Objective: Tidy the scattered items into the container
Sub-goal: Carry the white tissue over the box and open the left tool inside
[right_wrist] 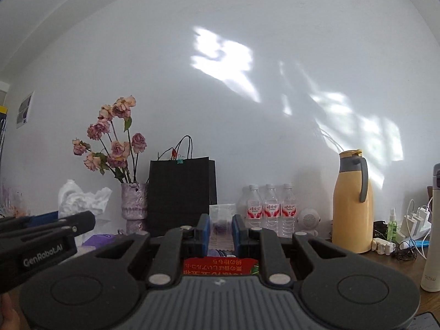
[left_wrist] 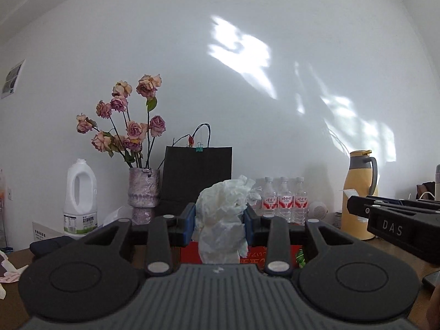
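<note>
My left gripper (left_wrist: 219, 221) is shut on a crumpled white tissue wad (left_wrist: 224, 214) and holds it up above a red box (left_wrist: 192, 253) with printed characters. The wad also shows at the left of the right wrist view (right_wrist: 82, 199). My right gripper (right_wrist: 221, 227) is shut on a small clear plastic packet (right_wrist: 222, 220) with something purple inside, held above the same red box (right_wrist: 220, 265). The right gripper's body shows at the right of the left wrist view (left_wrist: 396, 220); the left gripper's body shows at the left of the right wrist view (right_wrist: 41, 236).
Along the white wall stand a white jug (left_wrist: 81, 198), a vase of dried roses (left_wrist: 143, 189), a black paper bag (left_wrist: 196, 176), three water bottles (left_wrist: 283, 200) and a yellow thermos (right_wrist: 352, 203). Chargers, cables and a white tumbler (right_wrist: 433, 228) lie at right.
</note>
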`<action>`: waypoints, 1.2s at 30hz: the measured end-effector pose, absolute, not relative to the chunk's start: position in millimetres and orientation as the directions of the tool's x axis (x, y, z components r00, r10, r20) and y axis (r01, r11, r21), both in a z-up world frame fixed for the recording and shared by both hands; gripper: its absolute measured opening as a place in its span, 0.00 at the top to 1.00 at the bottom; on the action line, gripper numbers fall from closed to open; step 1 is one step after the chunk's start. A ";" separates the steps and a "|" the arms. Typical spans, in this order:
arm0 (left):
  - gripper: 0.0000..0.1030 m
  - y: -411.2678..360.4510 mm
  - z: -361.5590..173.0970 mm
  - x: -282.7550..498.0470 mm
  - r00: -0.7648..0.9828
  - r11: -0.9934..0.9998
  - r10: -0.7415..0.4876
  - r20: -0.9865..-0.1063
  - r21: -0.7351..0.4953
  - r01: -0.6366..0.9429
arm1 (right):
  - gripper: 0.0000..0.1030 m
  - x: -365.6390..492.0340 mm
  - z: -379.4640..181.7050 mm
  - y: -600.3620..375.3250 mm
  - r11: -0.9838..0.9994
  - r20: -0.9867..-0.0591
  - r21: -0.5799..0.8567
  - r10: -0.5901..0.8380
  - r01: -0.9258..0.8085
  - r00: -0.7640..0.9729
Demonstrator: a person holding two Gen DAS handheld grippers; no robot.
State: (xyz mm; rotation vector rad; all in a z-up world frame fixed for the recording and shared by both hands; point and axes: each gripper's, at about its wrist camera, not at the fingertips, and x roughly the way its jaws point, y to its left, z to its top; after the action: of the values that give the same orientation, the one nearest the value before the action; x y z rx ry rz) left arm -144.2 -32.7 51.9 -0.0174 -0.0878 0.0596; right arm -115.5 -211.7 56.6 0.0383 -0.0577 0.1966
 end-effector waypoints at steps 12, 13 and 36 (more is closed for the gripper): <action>0.64 -18.3 86.4 -37.4 0.998 0.995 -0.045 0.048 -0.083 0.049 | 0.84 -46.8 81.6 -218.2 0.974 0.050 0.034 0.220 -0.222 0.974; 0.64 -18.2 95.1 -14.1 0.998 0.996 -0.049 0.041 -0.069 0.052 | 0.84 -27.9 91.3 -220.2 0.972 0.051 0.045 0.227 -0.229 0.973; 0.49 -50.1 46.2 334.6 0.652 0.988 -0.099 -0.752 0.004 0.155 | 0.81 372.3 25.4 -209.1 0.961 -0.866 0.220 0.270 -0.165 0.421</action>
State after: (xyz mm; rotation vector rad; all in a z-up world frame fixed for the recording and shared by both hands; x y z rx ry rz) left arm 334.6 -50.1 46.2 0.0704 0.8487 -0.1444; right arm 372.3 -209.1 25.4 0.1060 1.1035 0.2734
